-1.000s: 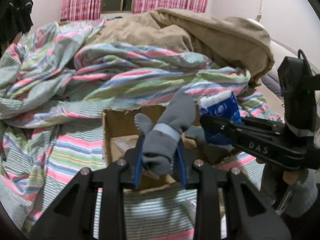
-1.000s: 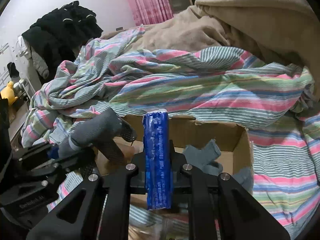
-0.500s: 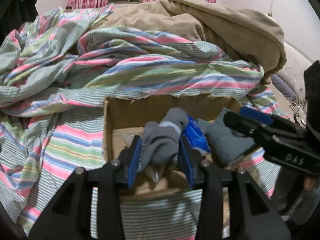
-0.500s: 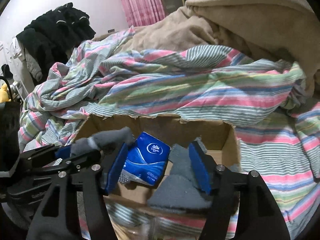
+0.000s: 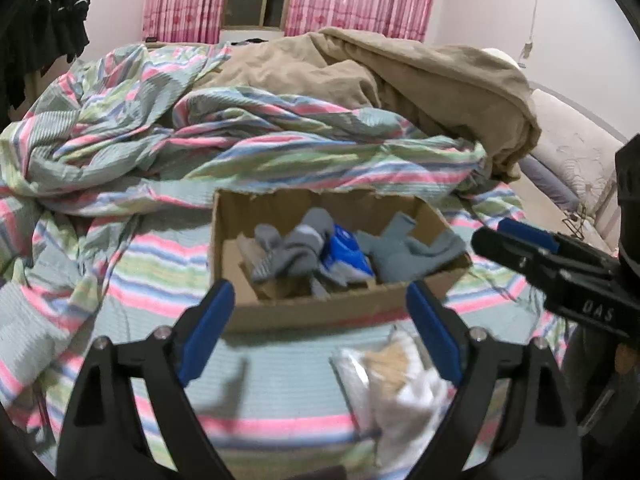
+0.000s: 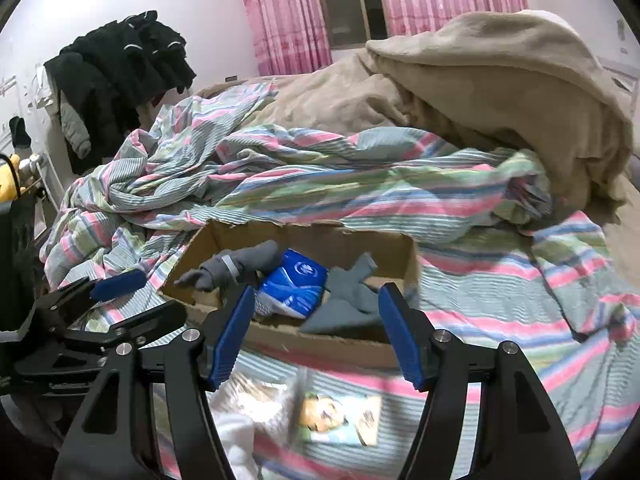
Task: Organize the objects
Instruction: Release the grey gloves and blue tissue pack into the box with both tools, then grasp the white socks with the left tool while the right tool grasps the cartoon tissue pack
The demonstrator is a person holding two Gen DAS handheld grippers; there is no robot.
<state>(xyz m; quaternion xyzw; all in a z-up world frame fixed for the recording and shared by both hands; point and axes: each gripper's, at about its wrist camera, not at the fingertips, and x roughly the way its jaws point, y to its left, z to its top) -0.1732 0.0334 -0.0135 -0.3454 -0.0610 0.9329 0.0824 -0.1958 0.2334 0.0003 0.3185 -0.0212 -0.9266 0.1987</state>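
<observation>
Both grippers hover over a striped bed, jaws spread wide, nothing between them. The left gripper [image 5: 320, 336] sits low in front of the cardboard box [image 5: 304, 312], blue pads level w/ the box's near wall. The right gripper [image 6: 316, 332] sits just beside it to the right, also short of the near wall; in the left wrist view only its side and one blue pad show, cut off at the frame edge.

Inside the box: a dark grey sock [image 5: 292, 252] bunched at left, a blue tissue pack [image 6: 292, 284] in the middle, touching it, and a lighter grey-blue cloth [image 5: 404, 252] at right, draped to the near wall. The pack is partly buried under the sock in the left wrist view; its label is too small to read. Box floor mostly hidden.

On the striped sheet [image 5: 160, 264] near the grippers lies a clear plastic bag [image 5: 392, 384] w/ white and tan contents, blurred, can't tell what. Beside it, a printed card or packet w/ a face [image 6: 340, 416], detail soft. A beige blanket [image 6: 480, 92] is heaped behind the box; dark clothes [image 6: 120, 64] hang at far left.
</observation>
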